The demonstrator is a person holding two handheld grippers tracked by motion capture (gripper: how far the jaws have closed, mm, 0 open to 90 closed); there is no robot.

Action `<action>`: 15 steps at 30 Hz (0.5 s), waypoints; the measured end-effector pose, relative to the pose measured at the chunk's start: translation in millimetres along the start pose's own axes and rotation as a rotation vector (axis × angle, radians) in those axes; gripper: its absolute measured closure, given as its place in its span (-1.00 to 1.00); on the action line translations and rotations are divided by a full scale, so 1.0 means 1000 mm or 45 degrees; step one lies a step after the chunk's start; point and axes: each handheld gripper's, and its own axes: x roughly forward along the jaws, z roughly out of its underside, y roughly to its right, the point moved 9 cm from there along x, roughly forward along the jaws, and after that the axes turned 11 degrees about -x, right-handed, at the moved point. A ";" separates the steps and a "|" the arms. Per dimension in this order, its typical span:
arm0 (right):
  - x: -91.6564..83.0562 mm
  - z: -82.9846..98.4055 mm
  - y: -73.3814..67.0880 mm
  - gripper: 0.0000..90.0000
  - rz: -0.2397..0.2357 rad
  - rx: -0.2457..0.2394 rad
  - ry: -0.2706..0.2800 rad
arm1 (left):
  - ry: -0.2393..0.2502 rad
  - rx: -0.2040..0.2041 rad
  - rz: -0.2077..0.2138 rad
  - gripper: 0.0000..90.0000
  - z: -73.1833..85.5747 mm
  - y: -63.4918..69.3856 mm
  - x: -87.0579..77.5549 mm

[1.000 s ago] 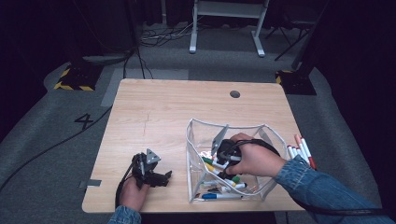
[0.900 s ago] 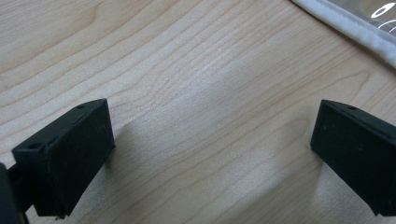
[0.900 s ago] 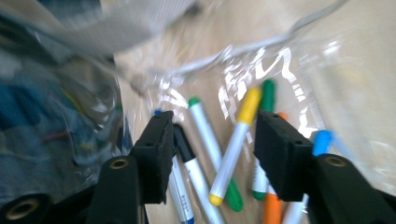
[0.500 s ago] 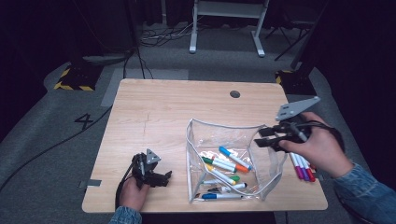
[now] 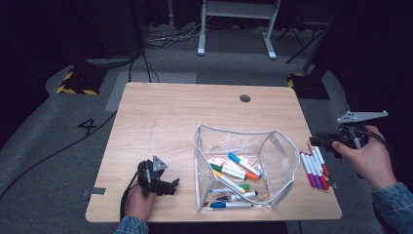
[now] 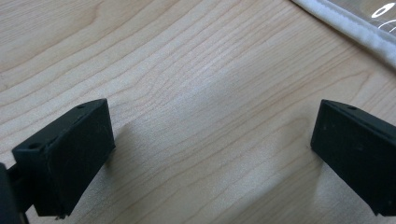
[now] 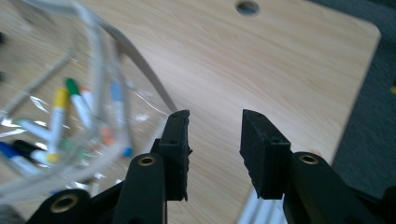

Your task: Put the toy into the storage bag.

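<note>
Markers [image 5: 315, 168], loose group of four or so, lie side by side on the table [image 5: 185, 122] at lower right of the high view, just right of a clear pouch [image 5: 280, 161]. Caps look red, pink and purple; exact count hard to tell. In the right gripper view, white barrels of this group [image 7: 261, 207] show at the bottom edge, between and below the jaws.

Pouch: stands open, centre-low in the high view, w/ more markers [image 5: 234, 171] inside (blue, orange, green, yellow caps). In the right gripper view it sits blurred at left [image 7: 70, 116].

Right gripper [image 5: 319, 143]: held in the right hand [image 5: 367, 158] at right edge of the high view, just off the table's right side, above and beside the loose group. Jaws have just been closing; they stand partly apart w/ nothing between them, bare wood showing through the gap [image 7: 215, 140].

Left gripper [image 5: 168, 185]: lower left of the high view, in the left hand [image 5: 139, 200], low over the table, left of the pouch. Jaws wide apart, nothing held; left gripper view shows wood grain btw. them [image 6: 212, 154] and the pouch's white hem at upper right [image 6: 345, 25].
</note>
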 end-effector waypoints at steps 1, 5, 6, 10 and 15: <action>0.005 0.009 0.005 0.40 0.018 0.006 -0.029 | 0.001 -0.001 0.000 -1.00 0.000 0.000 0.000; 0.027 0.040 0.012 0.40 0.015 0.069 -0.104 | 0.000 0.000 0.000 -1.00 0.000 0.000 0.000; 0.034 0.050 0.013 0.40 0.021 0.082 -0.130 | 0.001 -0.001 0.000 -1.00 0.000 0.000 0.000; 0.056 0.078 0.014 0.40 0.030 0.118 -0.191 | 0.000 0.000 0.000 -1.00 0.000 0.000 0.000; 0.079 0.105 0.015 0.40 0.027 0.165 -0.256 | 0.000 -0.001 0.000 -1.00 0.000 0.000 0.000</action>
